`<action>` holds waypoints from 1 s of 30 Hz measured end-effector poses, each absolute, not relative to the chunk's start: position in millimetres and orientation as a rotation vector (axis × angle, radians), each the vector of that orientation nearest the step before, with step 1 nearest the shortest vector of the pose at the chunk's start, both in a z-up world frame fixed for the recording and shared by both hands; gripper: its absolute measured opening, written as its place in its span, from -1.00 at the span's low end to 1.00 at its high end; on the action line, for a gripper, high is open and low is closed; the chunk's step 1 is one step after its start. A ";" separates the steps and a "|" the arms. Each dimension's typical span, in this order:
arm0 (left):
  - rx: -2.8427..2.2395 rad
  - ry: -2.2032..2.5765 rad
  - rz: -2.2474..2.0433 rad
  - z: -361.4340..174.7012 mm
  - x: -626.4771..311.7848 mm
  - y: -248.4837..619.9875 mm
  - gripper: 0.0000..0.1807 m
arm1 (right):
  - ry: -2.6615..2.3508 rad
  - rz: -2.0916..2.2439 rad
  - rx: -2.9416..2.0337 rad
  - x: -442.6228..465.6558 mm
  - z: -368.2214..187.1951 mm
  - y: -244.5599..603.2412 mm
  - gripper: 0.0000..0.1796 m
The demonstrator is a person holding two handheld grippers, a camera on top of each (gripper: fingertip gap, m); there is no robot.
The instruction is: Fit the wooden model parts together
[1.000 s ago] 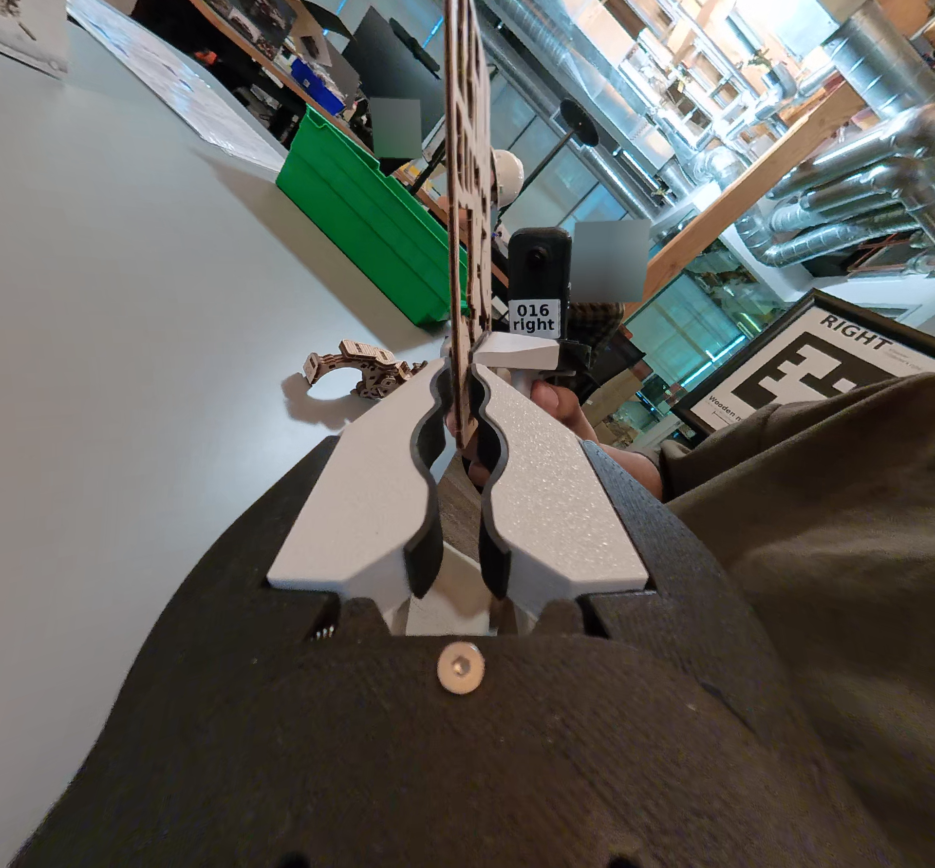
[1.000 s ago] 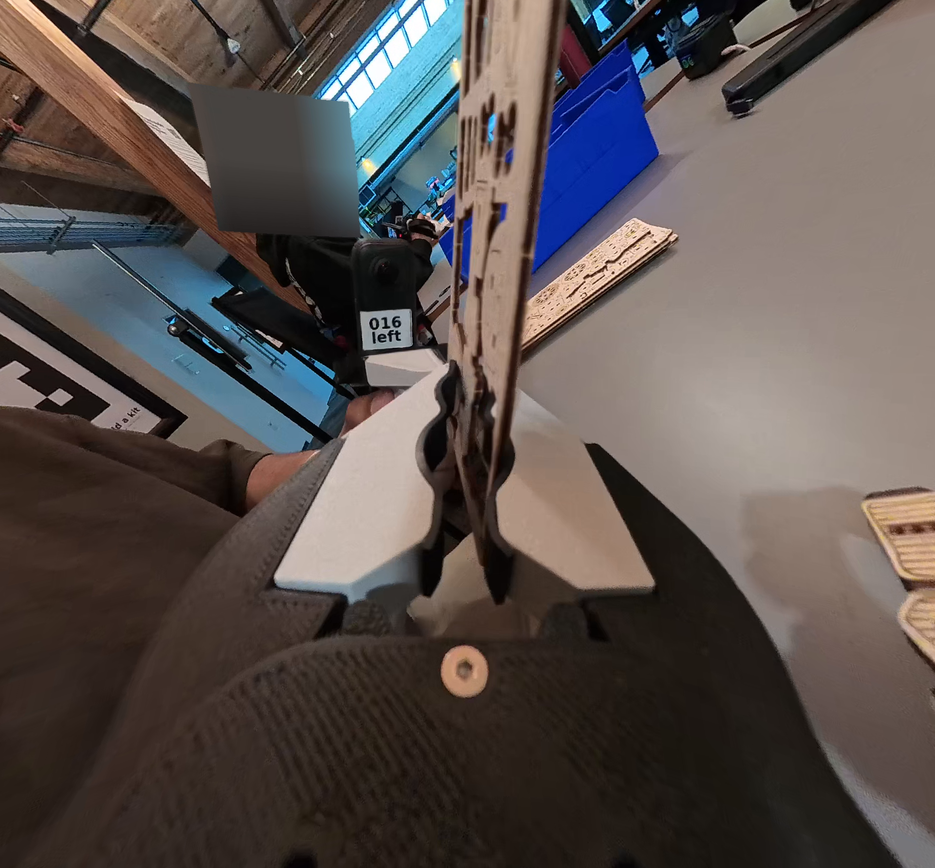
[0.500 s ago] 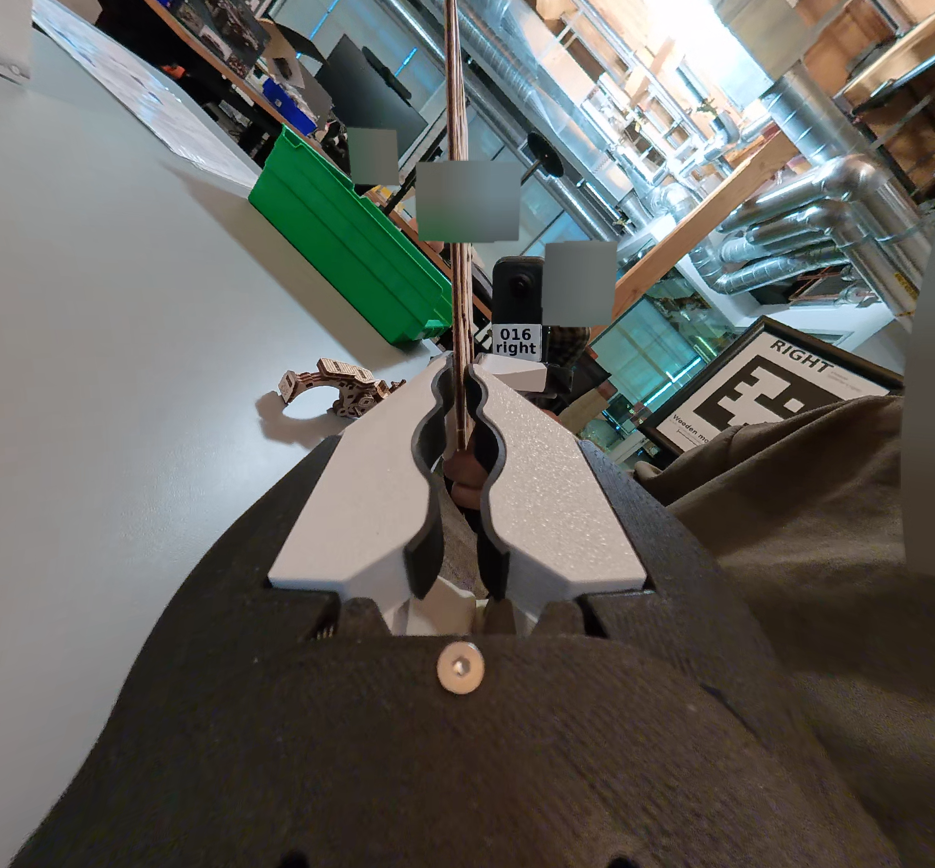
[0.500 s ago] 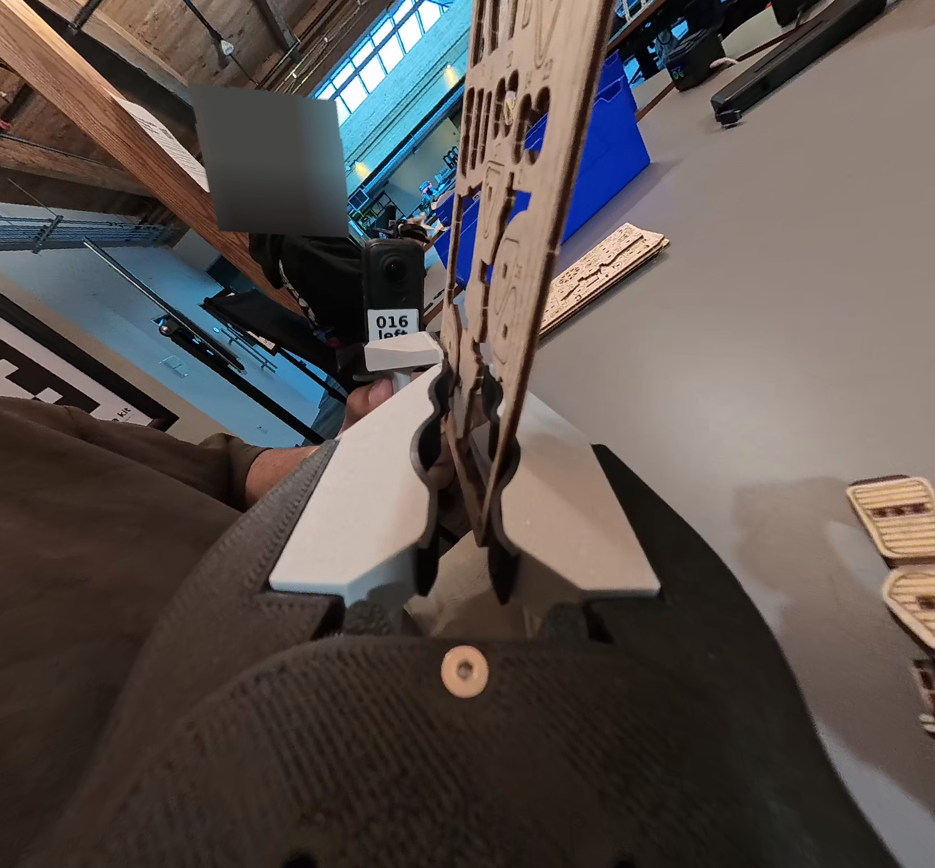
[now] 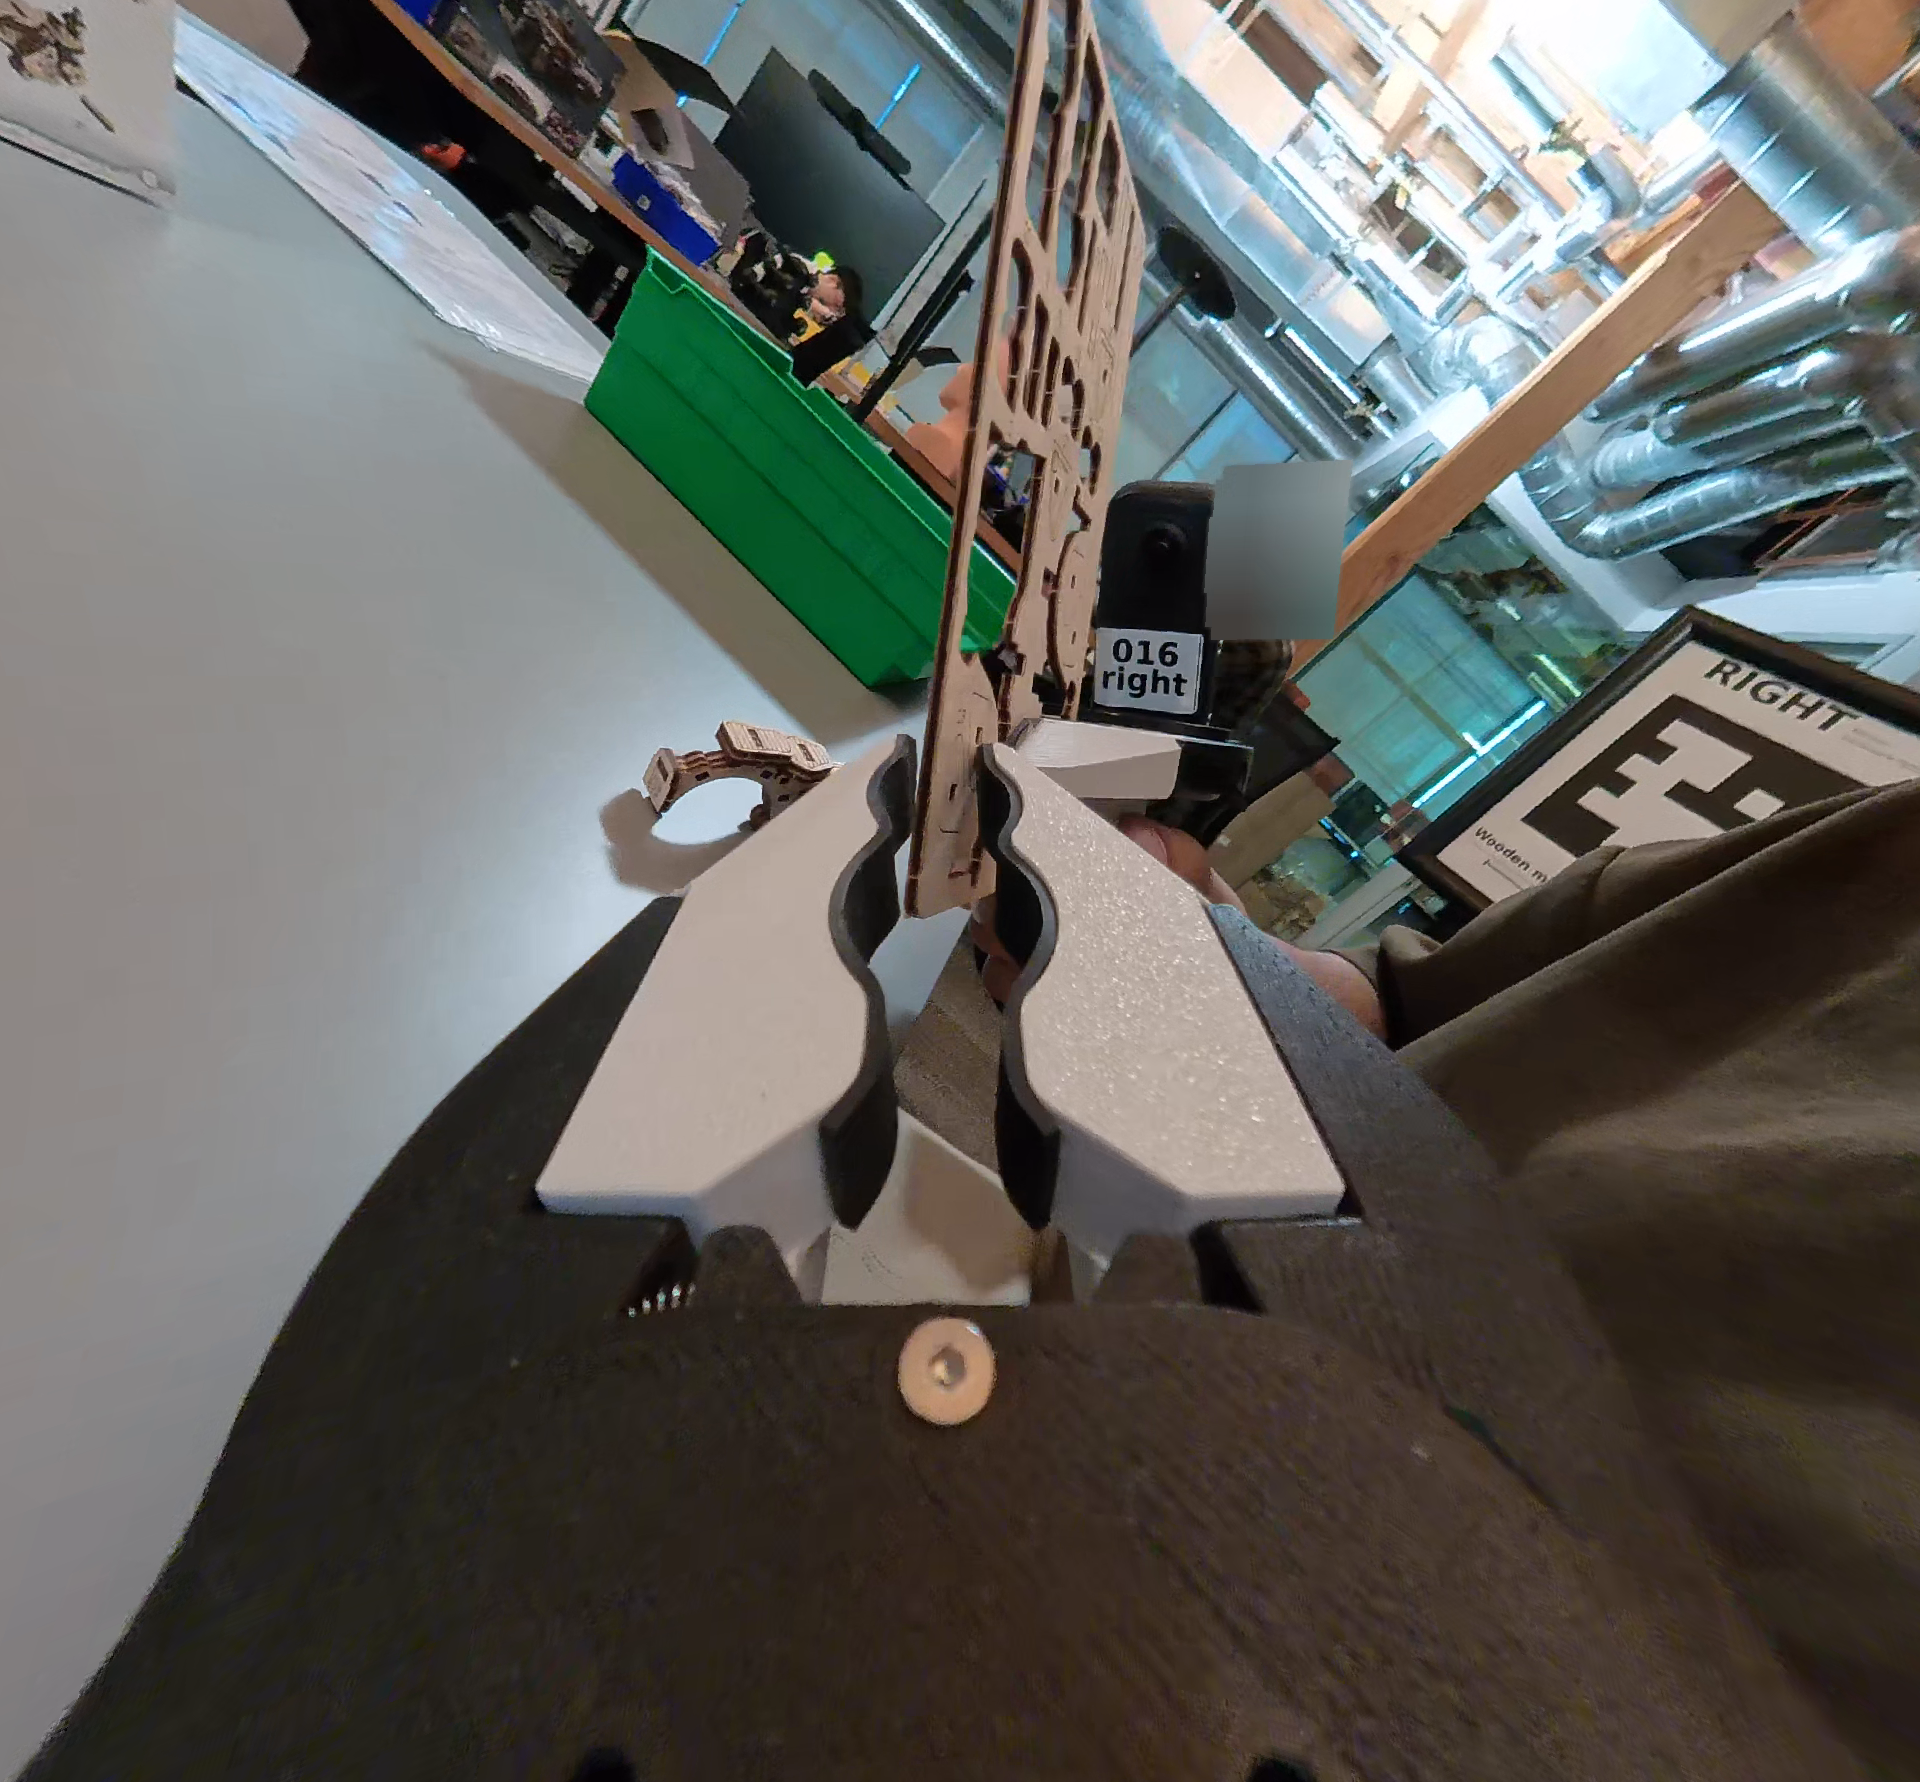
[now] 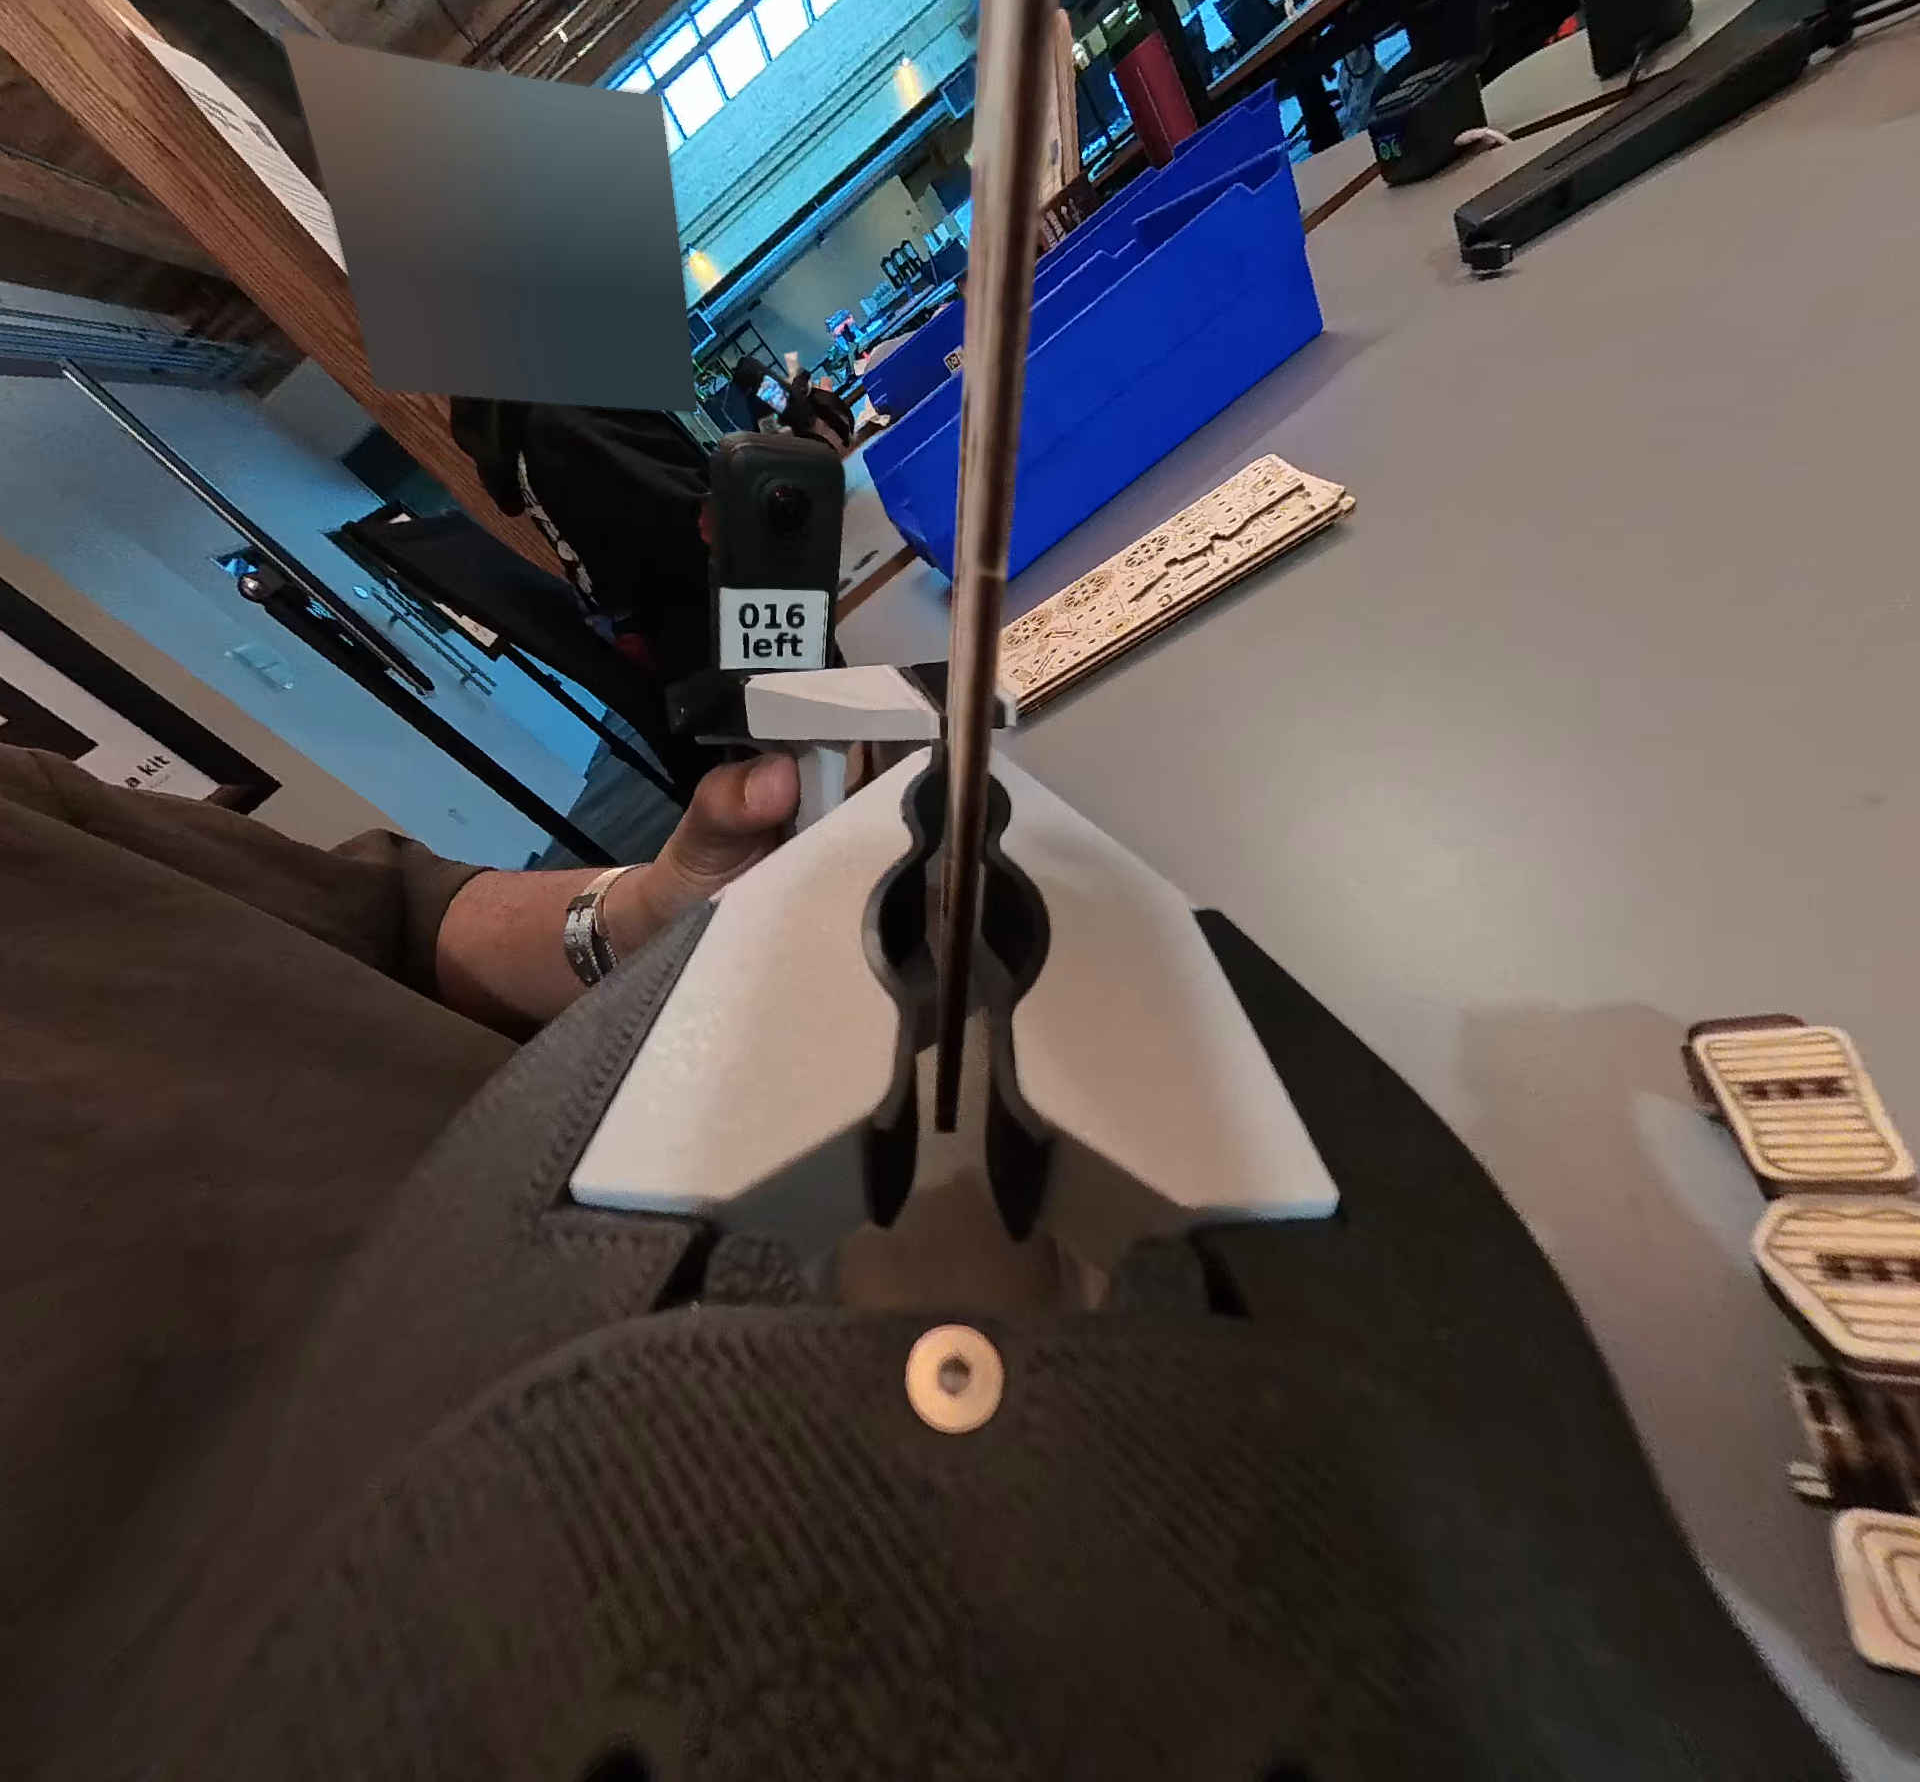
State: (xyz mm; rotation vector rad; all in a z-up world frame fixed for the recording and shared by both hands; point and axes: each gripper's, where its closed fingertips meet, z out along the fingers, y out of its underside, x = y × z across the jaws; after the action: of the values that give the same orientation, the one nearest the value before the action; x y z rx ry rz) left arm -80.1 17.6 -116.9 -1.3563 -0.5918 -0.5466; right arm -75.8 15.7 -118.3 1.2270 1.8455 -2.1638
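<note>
A: Where does the job stand?

B: The wooden sheet (image 5: pixel 1049 444) stands upright over the table (image 5: pixel 312 693), well above the curved wooden piece (image 5: pixel 743 764) lying there. The right gripper (image 6: pixel 961 797) pinches its lower edge; the left gripper (image 5: pixel 945 776) brackets it, jaws slightly spread, with a gap visible on both sides.

A: So, the step?

B: Probably freeing a part from the sheet. Next, the left gripper must close on one piece.

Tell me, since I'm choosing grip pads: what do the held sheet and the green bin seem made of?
The sheet looks like thin laser-cut plywood: pale matte faces, dark burnt-looking cut edges, openwork shapes. The green bin looks like moulded plastic: uniform colour, slight sheen, stepped walls. Neither is certain from looks alone.
</note>
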 end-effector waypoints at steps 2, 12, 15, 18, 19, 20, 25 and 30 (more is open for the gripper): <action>-1.369 -0.588 -0.524 -117.5 -80.8 17.5 -0.91 | 1.830 -2.150 1.230 -75.8 -119.9 15.8 -0.98; -1.426 -0.546 -0.466 -119.3 -78.6 19.0 -0.88 | 1.837 -2.116 1.222 -74.0 -124.3 13.9 -0.99; -1.427 -0.549 -0.468 -119.5 -79.0 18.7 -0.90 | 1.834 -2.113 1.220 -73.7 -124.7 13.4 -0.99; -1.425 -0.552 -0.479 -120.0 -78.8 19.1 -0.89 | 1.839 -2.110 1.218 -73.2 -125.1 13.0 -0.99; -1.423 -0.554 -0.483 -120.2 -78.9 19.3 -0.89 | 1.837 -2.110 1.218 -73.1 -125.2 13.1 -0.99; -1.421 -0.556 -0.487 -120.4 -78.9 19.4 -0.88 | 1.834 -2.110 1.217 -72.9 -125.0 13.3 -0.99; -1.410 -0.574 -0.510 -121.0 -80.5 20.3 -0.79 | 1.820 -2.113 1.203 -71.9 -123.8 13.5 -0.99; -1.404 -0.578 -0.522 -120.6 -80.1 21.5 -0.74 | 1.827 -2.115 1.189 -70.6 -123.2 11.9 -0.99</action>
State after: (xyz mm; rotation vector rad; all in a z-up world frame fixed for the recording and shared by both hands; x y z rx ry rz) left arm -80.1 21.5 -120.6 -1.4044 -0.5779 -0.5223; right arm -70.6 11.9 -123.2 1.1894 1.8265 -2.1145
